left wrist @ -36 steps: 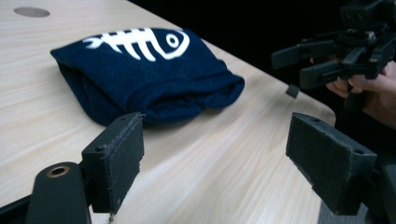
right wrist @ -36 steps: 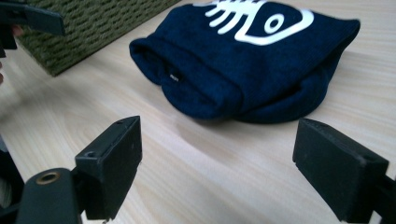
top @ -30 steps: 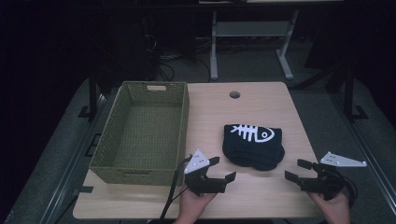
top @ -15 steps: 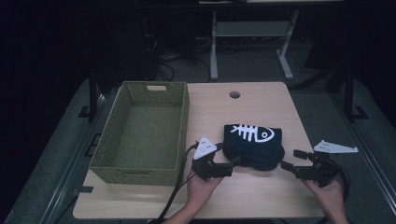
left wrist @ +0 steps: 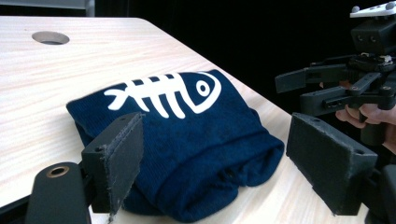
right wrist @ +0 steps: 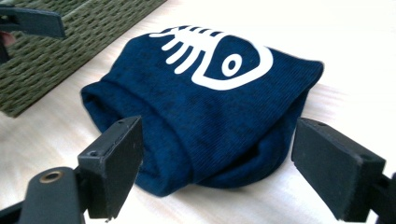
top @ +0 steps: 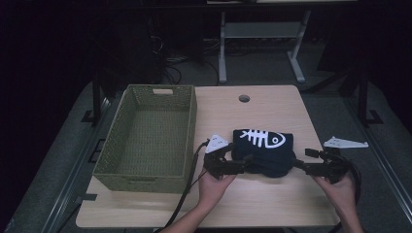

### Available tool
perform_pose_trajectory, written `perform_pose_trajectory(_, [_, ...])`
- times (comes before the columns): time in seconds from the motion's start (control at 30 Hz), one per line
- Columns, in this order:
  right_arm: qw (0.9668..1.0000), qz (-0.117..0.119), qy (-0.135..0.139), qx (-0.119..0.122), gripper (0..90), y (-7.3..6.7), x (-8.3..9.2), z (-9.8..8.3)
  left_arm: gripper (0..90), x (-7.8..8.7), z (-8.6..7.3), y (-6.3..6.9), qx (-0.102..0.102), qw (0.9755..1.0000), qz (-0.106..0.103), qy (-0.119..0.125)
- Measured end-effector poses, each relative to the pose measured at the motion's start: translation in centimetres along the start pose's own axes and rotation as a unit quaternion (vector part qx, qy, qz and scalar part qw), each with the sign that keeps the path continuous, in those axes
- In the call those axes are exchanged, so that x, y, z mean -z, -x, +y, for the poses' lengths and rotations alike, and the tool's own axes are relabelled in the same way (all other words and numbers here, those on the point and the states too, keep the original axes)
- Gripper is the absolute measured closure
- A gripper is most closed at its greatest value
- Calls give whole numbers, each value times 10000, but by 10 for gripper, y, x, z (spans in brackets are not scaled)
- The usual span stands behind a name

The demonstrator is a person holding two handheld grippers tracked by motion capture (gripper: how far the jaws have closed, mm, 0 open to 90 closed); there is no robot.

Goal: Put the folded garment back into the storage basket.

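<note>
High view: folded navy cloth (top: 265, 151) with a white fish-skeleton print lies on the wooden table (top: 272, 111), right of the green woven basket (top: 148, 138) and toward the near edge. Left gripper (top: 241, 164) sits at the cloth's near-left corner, jaws spread, tips at the fabric edge; can't tell from here if they touch it. Right gripper (top: 303, 159) is at the cloth's near-right corner, jaws also spread, pointing left at the fabric. 1 hand behind each gripper, left hand (top: 214, 182) and right hand (top: 337, 187). Round hole (top: 244, 98) in the tabletop at the far side. Left gripper view: both jaws wide apart, nothing between the pads clamped; the cloth (left wrist: 187, 140) lies between and just ahead of them, the left pad close against the fold's near side, the right pad clear of it. Fish print faces up. The right gripper (left wrist: 292, 88) shows beyond the cloth's far end, jaws parted, empty. Right gripper view: jaws wide open, holding nothing; the cloth's (right wrist: 205, 102) rolled end sits between and just ahead of the 2 pads, the left pad near the fold, the right pad apart from it. Basket wall (right wrist: 60, 51) at upper left, near the cloth but not touching it.
</note>
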State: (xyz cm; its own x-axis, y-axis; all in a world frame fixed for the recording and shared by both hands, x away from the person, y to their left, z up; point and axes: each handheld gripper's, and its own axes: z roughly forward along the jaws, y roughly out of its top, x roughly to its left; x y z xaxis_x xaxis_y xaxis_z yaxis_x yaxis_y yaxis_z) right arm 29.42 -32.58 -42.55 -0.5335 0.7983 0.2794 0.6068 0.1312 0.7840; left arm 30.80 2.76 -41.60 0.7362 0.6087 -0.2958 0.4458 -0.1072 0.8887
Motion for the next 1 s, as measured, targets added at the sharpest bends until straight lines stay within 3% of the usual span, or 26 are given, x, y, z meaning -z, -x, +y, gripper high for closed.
perform_pose_trajectory(0.13, [10000, -47, 68, 2, 165, 4, 0, 9, 184, -8, 7, -2, -9, 9999, 113, -44])
perform_pose_trajectory(0.2, [10000, -23, 25, -82, 165, 5, 0, 12, 188, -11, 8, -4, 91, 9995, 261, -144])
perform_pose_trajectory(0.3, [9994, 161, 239, -216, 182, 5, 1, 15, 187, -14, 6, -11, 282, 9988, 342, -229])
perform_pose_trajectory(0.4, [9995, 116, 203, -197, 181, 6, -5, 18, 189, -17, 6, -18, 462, 9978, 405, -252])
perform_pose_trajectory(0.8, [9994, -117, 119, -309, 198, 17, -27, 21, 189, -43, 14, -29, 768, 9941, 631, -442])
perform_pose_trajectory(1.0, [9990, -217, -77, -388, 224, 22, -40, 18, 186, -58, 8, -46, 1063, 9888, 833, -634])
